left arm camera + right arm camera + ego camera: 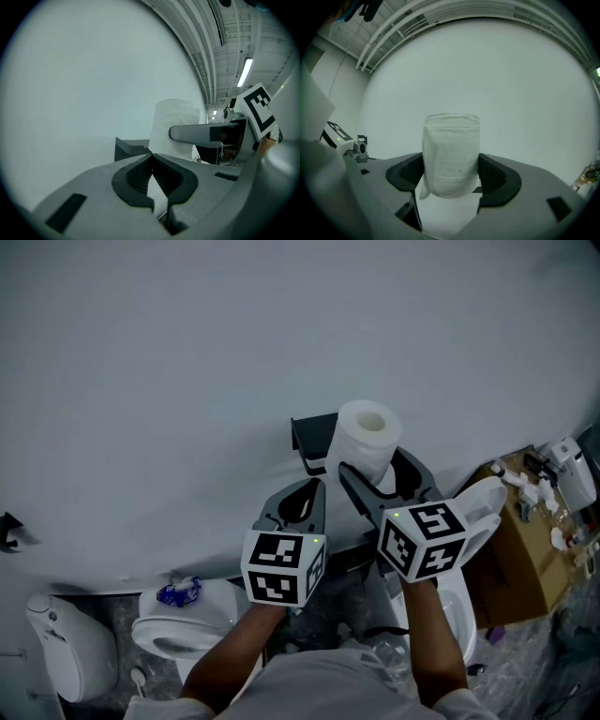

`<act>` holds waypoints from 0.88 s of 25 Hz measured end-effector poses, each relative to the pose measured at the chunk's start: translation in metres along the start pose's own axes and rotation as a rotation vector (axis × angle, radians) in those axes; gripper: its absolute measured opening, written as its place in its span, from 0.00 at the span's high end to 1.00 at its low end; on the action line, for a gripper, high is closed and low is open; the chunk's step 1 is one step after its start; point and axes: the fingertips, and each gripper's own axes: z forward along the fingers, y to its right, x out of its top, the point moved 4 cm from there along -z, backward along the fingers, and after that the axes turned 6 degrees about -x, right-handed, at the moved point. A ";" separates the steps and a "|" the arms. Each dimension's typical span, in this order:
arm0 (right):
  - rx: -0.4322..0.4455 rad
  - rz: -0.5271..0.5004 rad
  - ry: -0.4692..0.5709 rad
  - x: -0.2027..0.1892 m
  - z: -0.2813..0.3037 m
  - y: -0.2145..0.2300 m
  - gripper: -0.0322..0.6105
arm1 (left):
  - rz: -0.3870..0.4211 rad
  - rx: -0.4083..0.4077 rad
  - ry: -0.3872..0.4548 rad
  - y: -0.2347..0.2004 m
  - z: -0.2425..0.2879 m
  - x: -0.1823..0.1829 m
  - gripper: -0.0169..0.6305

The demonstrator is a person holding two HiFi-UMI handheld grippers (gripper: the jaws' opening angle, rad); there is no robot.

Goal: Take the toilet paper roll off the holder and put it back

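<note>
Currently in your right gripper [373,465]: the toilet paper roll [367,439], clamped between the two jaws. In the right gripper view the pads press on opposite curved sides of the roll [451,150].
Why that grip: squeezing the soft flanks leaves both flat ends and the core hole free, which you'll likely need when threading it back on.
Where the roll is: just to the right of the holder [314,439], close against it. No view shows whether anything of the holder reaches into the core. Going by the right gripper view, which shows only bare wall behind the roll, it's probably off.
Roll's long axis: upright, standing on end. One flat end, with the core hole, faces up toward your head.
Loose tail: a small flap of paper hangs at the roll's lower edge, on the holder's side.
Your left gripper [319,487]: closed on nothing. The left gripper view shows the jaw tips meeting with no object between them [151,159].
Why the left waits there: it hovers just below and in front of the holder [129,149], looking at both holder and roll. That seems a ready spot for steadying either one.
Holder: a dark bracket on the pale wall, above and to the left of your right gripper.
Below the holder: a toilet [178,624] further left, and a cardboard box [525,549] well off to the right.
</note>
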 end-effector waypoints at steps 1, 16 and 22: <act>-0.003 0.002 0.001 -0.001 -0.003 0.000 0.39 | 0.002 -0.005 0.001 0.001 0.000 0.000 0.97; -0.070 -0.010 -0.018 -0.034 -0.031 -0.006 0.39 | 0.020 -0.052 0.001 0.016 0.001 -0.007 0.97; -0.086 0.002 -0.039 -0.051 -0.036 -0.005 0.39 | 0.020 -0.057 0.000 0.020 -0.001 -0.014 0.97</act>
